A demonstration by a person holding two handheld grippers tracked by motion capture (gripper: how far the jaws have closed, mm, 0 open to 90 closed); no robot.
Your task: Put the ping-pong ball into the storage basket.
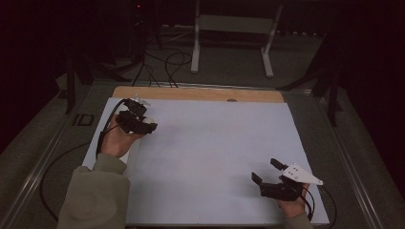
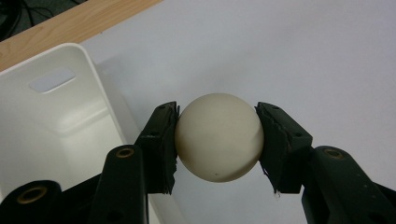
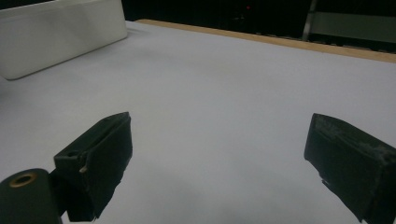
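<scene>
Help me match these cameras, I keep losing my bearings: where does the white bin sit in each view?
High view: the white bin lies at the table's left side, faint against the white sheet, partly under the left hand.
Left gripper view: white bin at the left, open top showing.
Right gripper view: white bin at the top left, side wall showing.
Shared landmark: the wooden strip along the table's far edge.

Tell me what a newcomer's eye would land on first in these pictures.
Probably the cream ball, pinched between the left gripper's black pads beside the white bin at the table's left. Next, the right gripper at the near right, jaws wide apart over the bare white sheet.
</scene>
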